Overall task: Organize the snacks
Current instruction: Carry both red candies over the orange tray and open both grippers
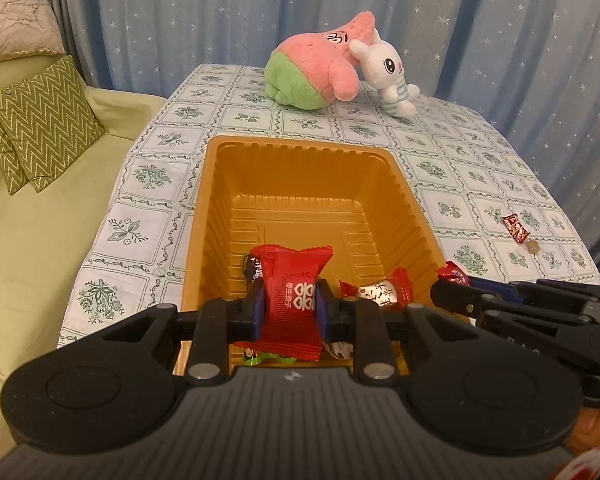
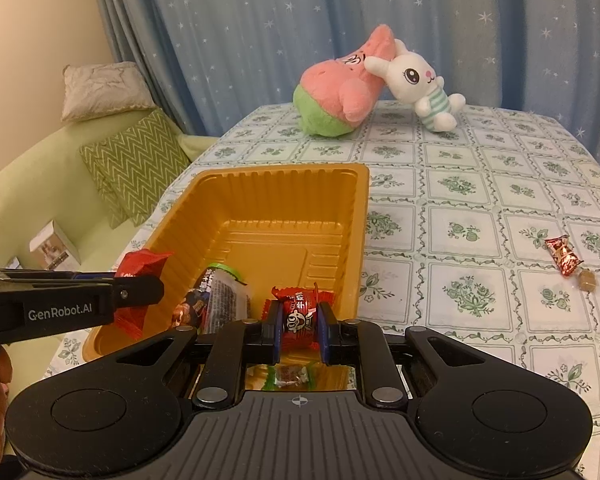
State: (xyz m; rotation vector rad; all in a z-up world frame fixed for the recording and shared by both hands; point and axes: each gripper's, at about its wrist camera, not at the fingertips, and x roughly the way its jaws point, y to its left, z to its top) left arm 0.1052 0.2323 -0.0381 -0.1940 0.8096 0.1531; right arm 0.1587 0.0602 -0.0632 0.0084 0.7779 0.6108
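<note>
A gold plastic tray [image 1: 300, 148] [image 2: 356, 200] sits on the patterned table and holds several wrapped snacks at its near end. My left gripper [image 1: 290, 304] is shut on a red snack packet [image 1: 294, 280] above the tray's near end; it also shows in the right wrist view [image 2: 140, 292]. My right gripper [image 2: 300, 326] is shut on a small red candy [image 2: 300, 312] over the tray's near right corner; it also shows in the left wrist view [image 1: 452, 280]. A red-and-white candy [image 1: 380, 290] and a pale packet [image 2: 224, 300] lie in the tray.
A loose red candy [image 2: 563, 256] [image 1: 515, 227] and a small brown sweet [image 2: 587, 280] lie on the table to the right. Two plush toys [image 1: 332, 68] [image 2: 364, 84] rest at the table's far edge. A green sofa with cushions [image 1: 40, 124] is on the left.
</note>
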